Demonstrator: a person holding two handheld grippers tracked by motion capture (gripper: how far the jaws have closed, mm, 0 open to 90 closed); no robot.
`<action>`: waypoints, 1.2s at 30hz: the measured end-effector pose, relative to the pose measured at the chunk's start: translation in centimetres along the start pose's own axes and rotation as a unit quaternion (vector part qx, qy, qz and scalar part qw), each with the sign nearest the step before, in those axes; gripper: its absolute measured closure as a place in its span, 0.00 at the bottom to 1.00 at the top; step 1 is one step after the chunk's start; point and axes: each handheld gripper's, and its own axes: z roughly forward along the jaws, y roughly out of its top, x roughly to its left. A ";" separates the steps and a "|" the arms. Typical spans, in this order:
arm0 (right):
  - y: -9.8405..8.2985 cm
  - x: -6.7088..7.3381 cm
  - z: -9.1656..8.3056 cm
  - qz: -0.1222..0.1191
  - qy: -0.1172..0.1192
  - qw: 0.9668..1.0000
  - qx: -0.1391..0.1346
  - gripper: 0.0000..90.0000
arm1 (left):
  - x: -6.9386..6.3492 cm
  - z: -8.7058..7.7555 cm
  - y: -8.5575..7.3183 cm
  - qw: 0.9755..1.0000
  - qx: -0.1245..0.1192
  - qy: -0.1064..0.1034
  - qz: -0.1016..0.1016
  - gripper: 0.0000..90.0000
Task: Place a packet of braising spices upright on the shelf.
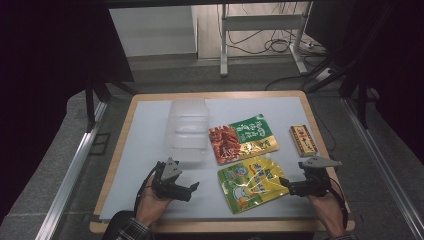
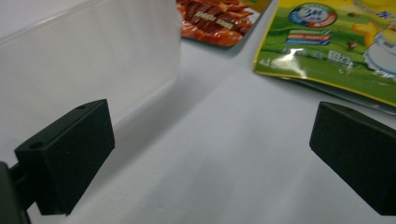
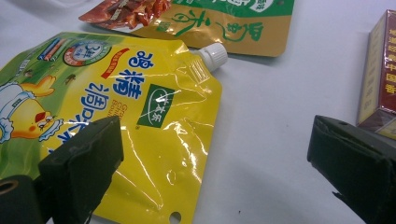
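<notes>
Yellow spouted pouch [image 1: 251, 183] flat on white mat [image 1: 140, 150], lower centre-right of the high view, white cap toward upper right in the right gripper view [image 3: 211, 55]. Right gripper [image 1: 289, 187] just at pouch's right edge, jaws spread wide, one over the pouch corner, the other beside red-and-gold box [image 3: 380, 79]; nothing pinched. Left gripper [image 1: 192, 189] lower left of centre, jaws likewise spread and empty, hovering over bare mat between clear plastic container [image 1: 187, 131] and pouch. Red-and-green snack packet [image 1: 242, 138] above the pouch, just beside the container. Box [image 1: 302, 140] at right, apart from both packets.
</notes>
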 end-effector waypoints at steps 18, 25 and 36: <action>0.1 -0.1 -0.2 -0.001 -0.006 1.000 -0.007 0.04 | -1.9 1.0 1.3 0.999 -0.003 -0.031 0.033 0.18; 0.1 -0.1 -0.1 -0.002 -0.005 1.000 -0.007 0.04 | -2.2 1.5 1.7 0.998 -0.010 -0.049 0.032 0.29; 0.1 -0.2 -0.1 0.000 -0.003 1.000 -0.006 0.04 | -3.6 3.0 2.5 0.995 -0.015 -0.085 0.043 0.52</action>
